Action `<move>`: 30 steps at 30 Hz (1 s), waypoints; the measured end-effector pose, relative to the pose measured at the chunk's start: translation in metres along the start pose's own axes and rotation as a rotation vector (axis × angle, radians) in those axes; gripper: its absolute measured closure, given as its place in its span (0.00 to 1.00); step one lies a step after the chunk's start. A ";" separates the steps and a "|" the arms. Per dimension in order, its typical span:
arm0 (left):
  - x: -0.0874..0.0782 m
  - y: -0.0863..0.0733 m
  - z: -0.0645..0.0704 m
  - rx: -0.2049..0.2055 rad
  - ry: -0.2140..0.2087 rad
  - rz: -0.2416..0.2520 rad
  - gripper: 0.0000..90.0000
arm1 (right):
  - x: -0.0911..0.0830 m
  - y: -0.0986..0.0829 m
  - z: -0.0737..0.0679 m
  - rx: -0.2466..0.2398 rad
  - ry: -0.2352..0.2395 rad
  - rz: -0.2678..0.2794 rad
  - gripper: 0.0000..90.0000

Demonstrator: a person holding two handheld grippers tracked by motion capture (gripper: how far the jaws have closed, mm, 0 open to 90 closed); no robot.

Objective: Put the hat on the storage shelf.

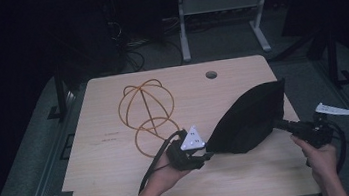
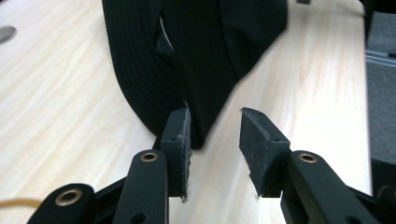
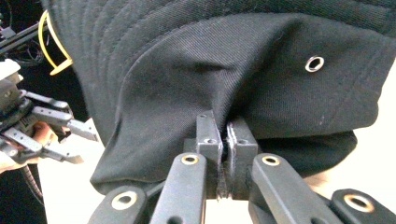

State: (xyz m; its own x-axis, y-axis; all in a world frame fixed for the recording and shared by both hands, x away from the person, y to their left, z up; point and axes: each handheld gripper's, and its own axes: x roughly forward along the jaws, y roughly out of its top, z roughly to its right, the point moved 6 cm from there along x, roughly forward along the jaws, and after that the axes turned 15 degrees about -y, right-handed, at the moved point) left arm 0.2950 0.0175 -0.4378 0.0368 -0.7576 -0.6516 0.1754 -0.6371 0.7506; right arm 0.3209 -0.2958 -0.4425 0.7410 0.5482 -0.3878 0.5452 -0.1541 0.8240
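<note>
Right gripper [image 3: 223, 161]: jaws pressed together on a fold of black fabric at the edge of the black bucket hat [image 3: 233, 70], as seen in the right gripper view. A metal eyelet [image 3: 314, 63] sits on the hat's crown to the upper right of the jaws.

Left gripper [image 2: 215, 149]: jaws apart, with bare wood visible between the pads. The narrow lower tip of the hat [image 2: 187, 60] reaches just beside the inner face of the left-hand pad; whether it touches cannot be told.

In the high view the hat [image 1: 250, 119] stands raised on the right half of the wooden counter [image 1: 118, 185], stretched between the two grippers. The left gripper [image 1: 205, 155], with its grey three-cornered plate, lies at the hat's near-left end; the right gripper [image 1: 286, 124] meets the hat's right side at the counter's edge. Each is held by a hand, left hand [image 1: 164, 176] and right hand [image 1: 321, 158].

A yellow wire frame [image 1: 147, 116] of rounded loops rests on the counter to the left of the hat, apart from it. A round hole [image 1: 211, 75] marks the counter's far edge.
</note>
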 end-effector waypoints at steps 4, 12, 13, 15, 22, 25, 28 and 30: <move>0.001 -0.010 0.009 -0.005 -0.026 -0.005 0.65 | -0.002 0.005 0.000 -0.005 -0.020 0.004 0.96; 0.006 -0.019 0.019 0.003 -0.061 -0.025 0.60 | -0.004 0.022 -0.007 -0.045 -0.061 -0.015 0.96; 0.007 -0.021 0.020 0.009 -0.060 -0.028 0.59 | -0.005 0.024 -0.008 -0.048 -0.066 -0.020 0.96; 0.007 -0.023 0.021 0.011 -0.063 -0.035 0.59 | -0.005 0.026 -0.008 -0.057 -0.072 -0.024 0.96; 0.009 -0.026 0.023 0.019 -0.054 -0.034 0.58 | -0.008 0.037 -0.014 -0.085 -0.085 -0.051 0.96; 0.009 -0.026 0.025 0.020 -0.053 -0.030 0.57 | -0.010 0.045 -0.017 -0.102 -0.094 -0.058 0.96; 0.010 -0.028 0.027 0.019 -0.055 -0.024 0.57 | -0.011 0.051 -0.023 -0.112 -0.094 -0.073 0.96; 0.009 -0.029 0.026 0.027 -0.054 -0.026 0.56 | -0.011 0.057 -0.026 -0.128 -0.096 -0.081 0.96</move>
State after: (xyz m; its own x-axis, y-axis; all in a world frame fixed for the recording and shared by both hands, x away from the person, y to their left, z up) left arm 0.2644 0.0252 -0.4623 -0.0210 -0.7471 -0.6644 0.1486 -0.6595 0.7369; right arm 0.3334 -0.2888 -0.3809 0.7343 0.4722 -0.4877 0.5548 -0.0033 0.8320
